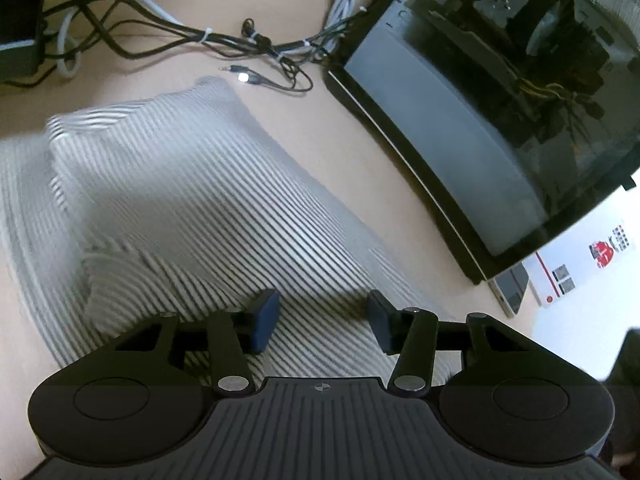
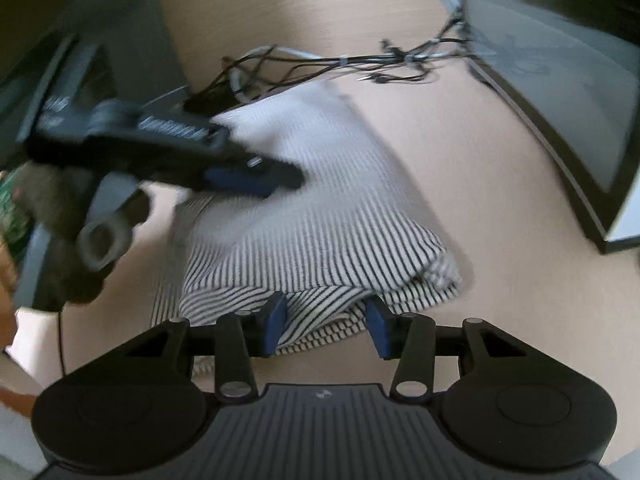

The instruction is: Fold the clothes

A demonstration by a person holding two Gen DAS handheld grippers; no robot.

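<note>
No legible txt anywhere; white card (image 1: 582,256) on the counter (image 1: 320,128) has QR-type codes & red logo, too small.

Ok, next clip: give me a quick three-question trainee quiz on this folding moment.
1. True or false: the left gripper is clamped shut on the striped garment.
2. What lies between the right gripper fingers? A) cable bundle B) the garment's folded edge C) nothing
3. Fill in: the glass-sided computer case sits to the garment's ____ in the left wrist view.

Key: 1 false, its jaws are open; 2 B; 3 right.
</note>
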